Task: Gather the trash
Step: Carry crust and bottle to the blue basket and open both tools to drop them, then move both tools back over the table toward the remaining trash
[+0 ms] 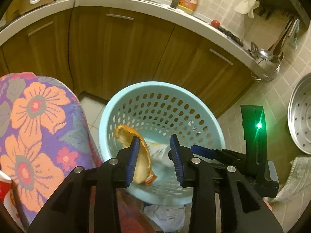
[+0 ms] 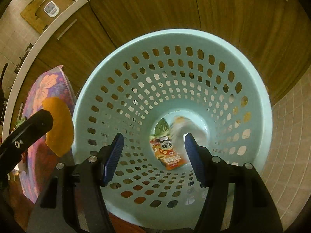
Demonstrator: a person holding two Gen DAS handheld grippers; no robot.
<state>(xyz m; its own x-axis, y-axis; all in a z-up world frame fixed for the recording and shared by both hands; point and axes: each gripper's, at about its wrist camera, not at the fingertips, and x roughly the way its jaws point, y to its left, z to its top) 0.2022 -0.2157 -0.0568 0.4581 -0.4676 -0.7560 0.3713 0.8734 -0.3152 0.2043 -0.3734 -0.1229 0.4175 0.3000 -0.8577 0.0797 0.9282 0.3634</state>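
A light blue perforated basket (image 1: 219, 136) stands on the floor; the right wrist view looks straight into it (image 2: 175, 38). Inside lie a printed snack wrapper (image 2: 171, 155) and a blurred white wrapper (image 2: 182, 130). My left gripper (image 1: 155, 159) is open above the basket's near rim. An orange fruit peel (image 1: 143, 155) rests against its left pad, with a wide gap to the right pad. The peel also shows in the right wrist view (image 2: 58, 126), beside the left gripper's finger. My right gripper (image 2: 153, 157) is open and empty over the basket's mouth.
A flowered cloth (image 1: 38, 126) covers a surface left of the basket. Wooden cabinets (image 1: 116, 48) under a white counter stand behind it. A metal steamer tray (image 1: 303, 116) leans at the right. A white wrapper (image 1: 167, 215) lies on the floor below the basket.
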